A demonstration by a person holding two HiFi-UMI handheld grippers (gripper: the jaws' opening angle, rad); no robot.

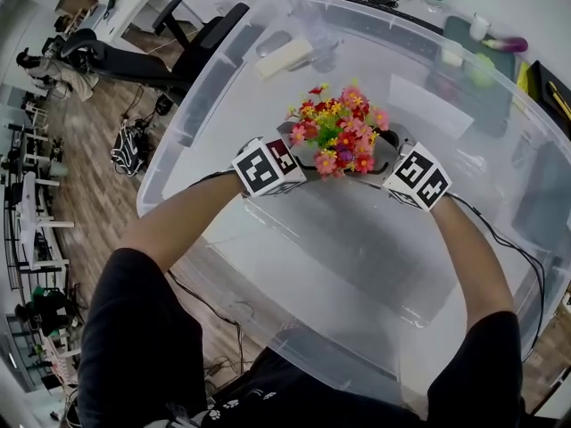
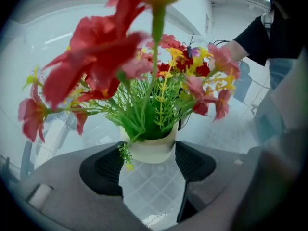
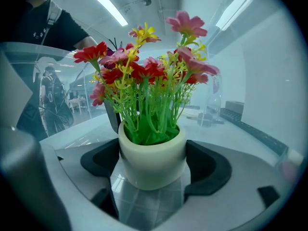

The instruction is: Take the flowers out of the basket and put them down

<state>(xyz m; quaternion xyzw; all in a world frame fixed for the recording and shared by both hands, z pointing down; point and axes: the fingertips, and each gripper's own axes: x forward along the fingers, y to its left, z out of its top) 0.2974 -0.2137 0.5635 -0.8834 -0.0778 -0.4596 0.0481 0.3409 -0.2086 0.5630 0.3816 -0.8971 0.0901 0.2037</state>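
At the left, the clear plastic tub that serves as the basket (image 1: 181,119) rises round both forearms, so the work is going on inside it. The left gripper (image 2: 148,152) points steeply down at the flowers (image 1: 339,136); its jaws stand apart, with the cream pot (image 2: 150,149) just between their tips, and I judge the pads are not yet pressing on it. The bunch of red, pink and yellow blooms stands upright in that pot on the basket's floor, in the middle between the two tools. On the right, the right gripper (image 3: 152,154) has the pot deep between its jaws, both pads against its sides, clamped on it. The step in hand looks like securing the pot before the lift; nothing has left the basket yet. Next, the left jaws would need to close or back off, then the pot must go straight up, kept level, high enough to clear the tall wall before it is set down outside
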